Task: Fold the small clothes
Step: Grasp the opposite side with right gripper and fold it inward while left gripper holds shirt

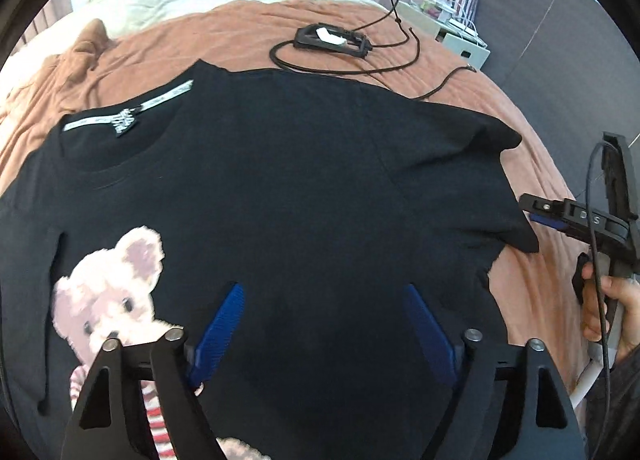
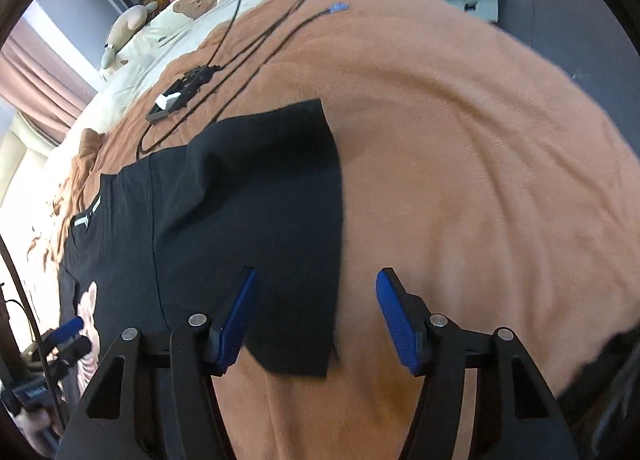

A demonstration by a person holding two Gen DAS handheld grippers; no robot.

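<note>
- The small black cotton T-shirt with a pink teddy-bear print point(image 1: 280, 187) is lying spread flat on the rust-orange fleece blanket point(image 2: 460, 139), front up, not yet folded.
- The left gripper point(image 1: 320, 308) is hanging over the shirt body, its blue ribbed pads apart with only flat cloth beneath the gap and nothing pinched; the bear print is lying just outside its left jaw.
- The right gripper point(image 2: 316, 300) is standing with its jaws apart too, straddling the shirt's outer edge: cloth under the left pad, bare blanket under the right.
- To do the step well, I judge each gripper should be pinching a single edge of the shirt, both at matching positions along it, so the fold line is running straight; grabbing mid-panel risks bunching.
- Only the left wrist view is showing the collar with its white label tape point(image 1: 124, 115) and the person's hand point(image 1: 616, 312) holding the other tool.
- Only the right wrist view is showing the shirt's edge and loose corner relative to the right jaws.
</note>
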